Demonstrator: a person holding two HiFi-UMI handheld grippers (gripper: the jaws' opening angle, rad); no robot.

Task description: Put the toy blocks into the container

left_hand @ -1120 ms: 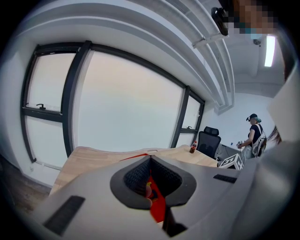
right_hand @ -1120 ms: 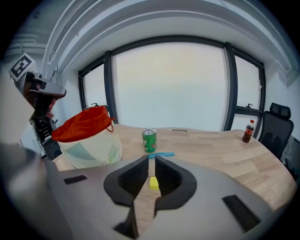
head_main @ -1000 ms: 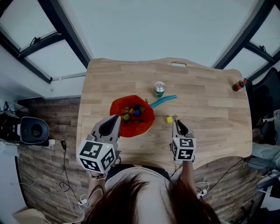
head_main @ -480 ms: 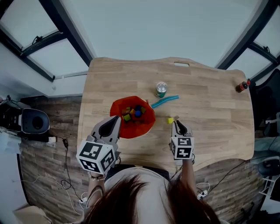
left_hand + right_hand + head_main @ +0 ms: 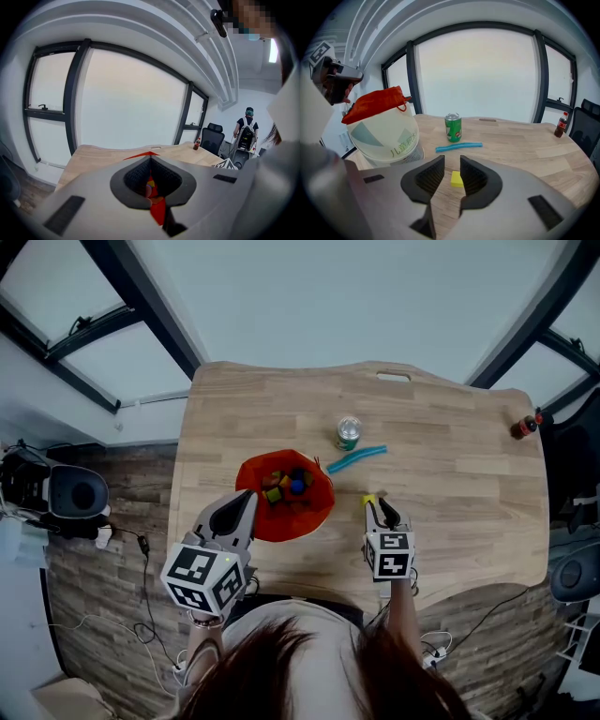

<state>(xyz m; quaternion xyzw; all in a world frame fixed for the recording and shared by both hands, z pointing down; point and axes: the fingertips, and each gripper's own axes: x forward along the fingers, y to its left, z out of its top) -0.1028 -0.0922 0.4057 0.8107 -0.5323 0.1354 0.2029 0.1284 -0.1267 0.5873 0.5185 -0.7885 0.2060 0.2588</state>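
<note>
A white container with a red liner point(image 5: 317, 507) stands on the wooden table point(image 5: 450, 484), with several coloured blocks point(image 5: 286, 486) inside. One yellow block point(image 5: 368, 500) lies on the wood to its right. My right gripper point(image 5: 380, 509) is low over the table, just behind that block. In the right gripper view its jaws point(image 5: 451, 164) have just been opening; the yellow block point(image 5: 455, 179) lies between the tips and neither pad presses on it. My left gripper point(image 5: 242, 507) hovers at the container's near rim, shut and empty; only a sliver of red liner point(image 5: 158, 213) shows through it.
A green can point(image 5: 348, 432) and a blue stick point(image 5: 356, 458) lie beyond the yellow block. A small dark bottle point(image 5: 523, 427) stands at the table's far right edge. In the right gripper view the container point(image 5: 384, 131) stands to the left of the can point(image 5: 453, 127).
My right gripper has sunk toward the table and closed in on the yellow block, and its jaws have parted. The left gripper has stayed where it was.
</note>
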